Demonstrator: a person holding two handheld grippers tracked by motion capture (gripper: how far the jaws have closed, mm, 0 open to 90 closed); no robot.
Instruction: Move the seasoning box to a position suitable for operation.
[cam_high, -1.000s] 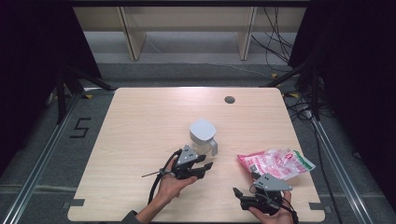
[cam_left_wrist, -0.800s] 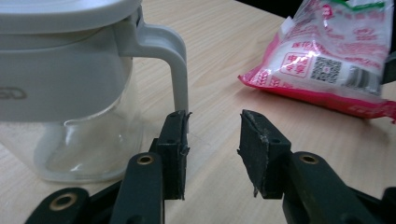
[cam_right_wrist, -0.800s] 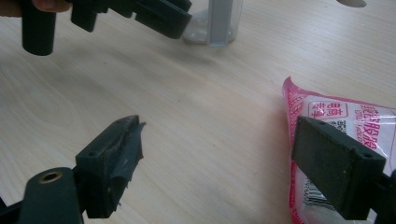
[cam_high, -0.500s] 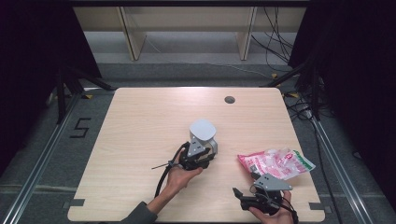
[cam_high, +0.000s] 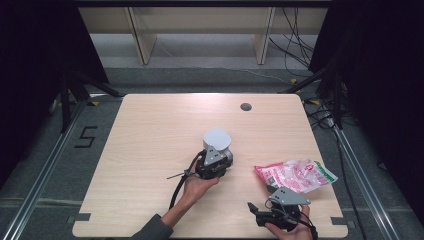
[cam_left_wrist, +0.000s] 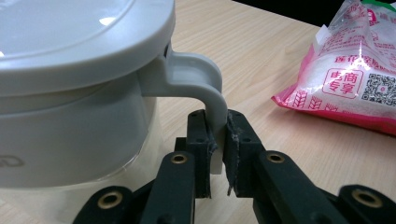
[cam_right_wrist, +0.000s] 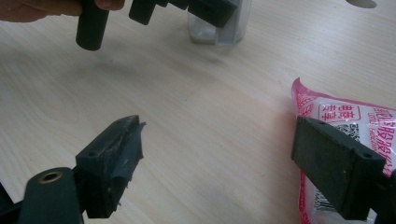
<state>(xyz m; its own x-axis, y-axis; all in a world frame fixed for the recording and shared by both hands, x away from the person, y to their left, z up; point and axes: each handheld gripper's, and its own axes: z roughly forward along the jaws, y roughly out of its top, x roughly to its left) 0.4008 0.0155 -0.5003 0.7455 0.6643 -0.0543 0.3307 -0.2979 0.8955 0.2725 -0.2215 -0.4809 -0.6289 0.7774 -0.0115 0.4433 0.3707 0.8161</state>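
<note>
We see the left hand-held gripper come up to the grey lidded container from the near side, where a second ago it sat a little short of it and more toward the surface's near edge. Its jaws have just been closing, and in the left gripper view the pads now pinch the lower end of the container's handle between them, so we judge the grasp made or very nearly so. The container stands upright on the surface, roughly in the middle, its lid on. To the container's right and a little nearer lies the pink-and-white bag, well apart from it. The right hand-held gripper rests nearer still than the bag, just beside the bag's near-left corner, its jaws spread wide with nothing between them; it has not shifted. With the handle caught, we think the container can next be lifted or steadied, perhaps so the bag's contents can go in.
</note>
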